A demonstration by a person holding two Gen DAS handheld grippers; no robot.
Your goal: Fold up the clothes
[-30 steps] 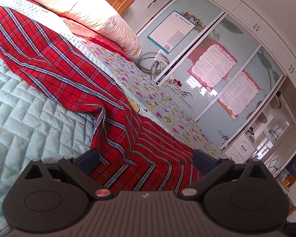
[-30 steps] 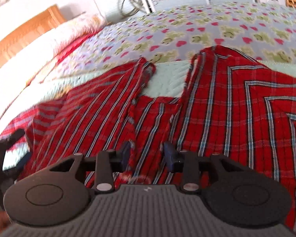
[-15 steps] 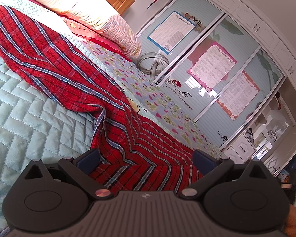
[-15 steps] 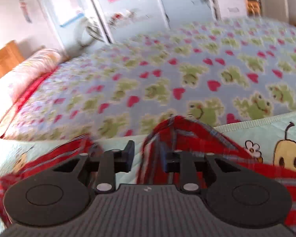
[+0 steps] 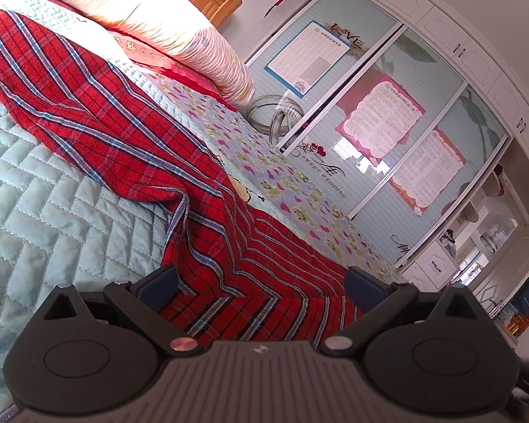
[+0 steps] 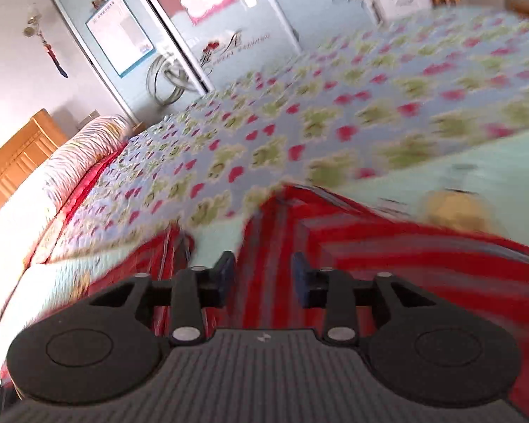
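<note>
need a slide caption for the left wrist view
Left gripper, jaws wide open, over a red plaid garment spread on a quilted mint bedspread, wardrobe doors behind.

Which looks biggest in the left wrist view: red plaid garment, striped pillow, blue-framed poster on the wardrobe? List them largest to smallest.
1. red plaid garment, which spreads across the bed
2. striped pillow
3. blue-framed poster

This is apparent size only: the garment lies nearest the camera and the poster farthest, so their true sizes stay unsure.
</note>
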